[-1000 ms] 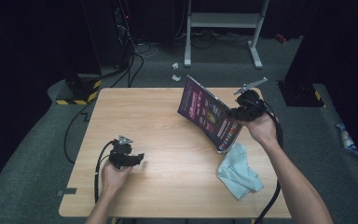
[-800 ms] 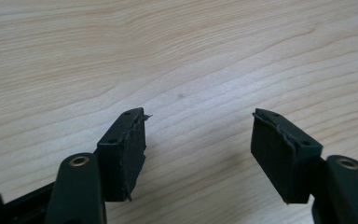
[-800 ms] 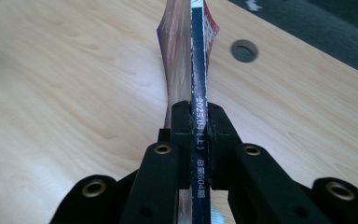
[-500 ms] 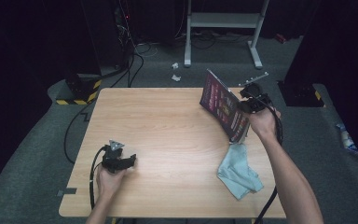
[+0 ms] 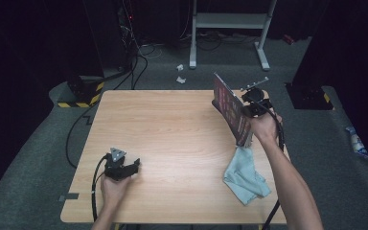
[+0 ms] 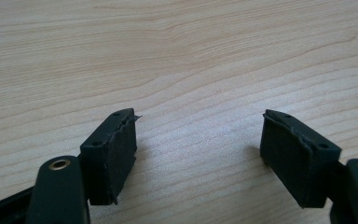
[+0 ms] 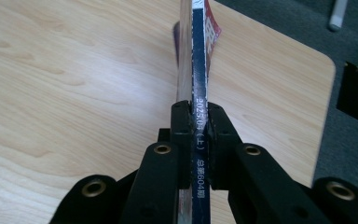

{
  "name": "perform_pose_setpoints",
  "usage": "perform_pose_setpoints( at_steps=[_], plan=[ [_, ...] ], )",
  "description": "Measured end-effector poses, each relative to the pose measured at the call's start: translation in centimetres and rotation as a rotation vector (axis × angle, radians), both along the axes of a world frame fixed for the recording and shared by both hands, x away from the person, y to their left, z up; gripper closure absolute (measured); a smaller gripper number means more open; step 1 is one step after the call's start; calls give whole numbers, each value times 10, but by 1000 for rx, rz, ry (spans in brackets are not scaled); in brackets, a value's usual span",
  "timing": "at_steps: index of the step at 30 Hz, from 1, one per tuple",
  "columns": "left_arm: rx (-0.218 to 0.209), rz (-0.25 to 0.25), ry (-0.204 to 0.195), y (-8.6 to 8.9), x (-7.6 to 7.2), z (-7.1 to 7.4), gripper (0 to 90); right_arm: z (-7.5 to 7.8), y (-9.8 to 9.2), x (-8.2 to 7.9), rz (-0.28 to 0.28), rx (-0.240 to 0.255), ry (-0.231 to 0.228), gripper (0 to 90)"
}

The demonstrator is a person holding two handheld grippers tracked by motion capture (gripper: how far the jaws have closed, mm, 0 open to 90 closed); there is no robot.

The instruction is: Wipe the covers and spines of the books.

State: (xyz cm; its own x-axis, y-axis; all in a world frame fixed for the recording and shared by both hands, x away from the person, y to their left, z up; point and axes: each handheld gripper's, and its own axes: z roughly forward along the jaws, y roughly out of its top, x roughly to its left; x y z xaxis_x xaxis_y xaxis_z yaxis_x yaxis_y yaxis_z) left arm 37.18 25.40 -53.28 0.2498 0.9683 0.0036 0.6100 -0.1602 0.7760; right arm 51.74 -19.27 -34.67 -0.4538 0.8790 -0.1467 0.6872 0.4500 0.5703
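- Right gripper (image 5: 247, 111) is pinching the magazine (image 5: 231, 109) by its spine, holding it upright on edge over the table's (image 5: 172, 124) far right corner.
- Left gripper (image 5: 124, 168), jaws spread and just opening wider, is idling empty, well apart.

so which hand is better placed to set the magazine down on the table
Right. The right gripper is clamped on the magazine spine, holding it on edge over the table. The left gripper is open over bare wood, far off.

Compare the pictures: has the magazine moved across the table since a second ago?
Yes. The magazine, clamped in the right gripper, has shifted toward the table's far right corner.
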Motion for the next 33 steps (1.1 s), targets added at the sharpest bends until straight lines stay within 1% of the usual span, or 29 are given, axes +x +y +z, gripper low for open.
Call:
perform_pose_setpoints(
  at_steps=[1, 4, 5, 6, 9, 13, 15, 16, 18, 22, 25, 33],
  plan=[
    [-1, 0, 1, 0, 0, 0, 272, -1, 3, -1, 10, 2, 2, 836],
    [3, -2, 4, 0, -1, 0, 273, -2, 12, -3, 41, 29, 21, 836],
    [3, -2, 4, 0, -1, 0, 273, -2, 12, -3, 41, 29, 21, 836],
    [1, -1, 2, 0, -1, 0, 273, -3, 20, -5, 58, 25, 28, 836],
    [1, 0, 3, 0, -1, 0, 272, -4, 25, -6, 66, 33, 37, 836],
    [0, 0, 1, 0, -1, 0, 271, -6, 32, -7, 86, 31, 46, 835],
    [0, -1, 1, 0, -1, 0, 271, -8, 34, -8, 95, 45, 61, 835],
    [1, -1, 1, 0, -1, 0, 271, -9, 35, -8, 100, 41, 65, 835],
    [0, -1, 1, 0, -1, 0, 271, -10, 39, -8, 106, 49, 73, 835],
    [1, -1, 0, 0, -1, 0, 271, -12, 44, -7, 116, 62, 84, 835],
    [0, -1, 0, 0, -1, 0, 271, -14, 47, -8, 124, 83, 96, 834],
    [0, -1, -1, 0, -1, 0, 270, -22, 54, -8, 149, 110, 118, 834]
  ],
)
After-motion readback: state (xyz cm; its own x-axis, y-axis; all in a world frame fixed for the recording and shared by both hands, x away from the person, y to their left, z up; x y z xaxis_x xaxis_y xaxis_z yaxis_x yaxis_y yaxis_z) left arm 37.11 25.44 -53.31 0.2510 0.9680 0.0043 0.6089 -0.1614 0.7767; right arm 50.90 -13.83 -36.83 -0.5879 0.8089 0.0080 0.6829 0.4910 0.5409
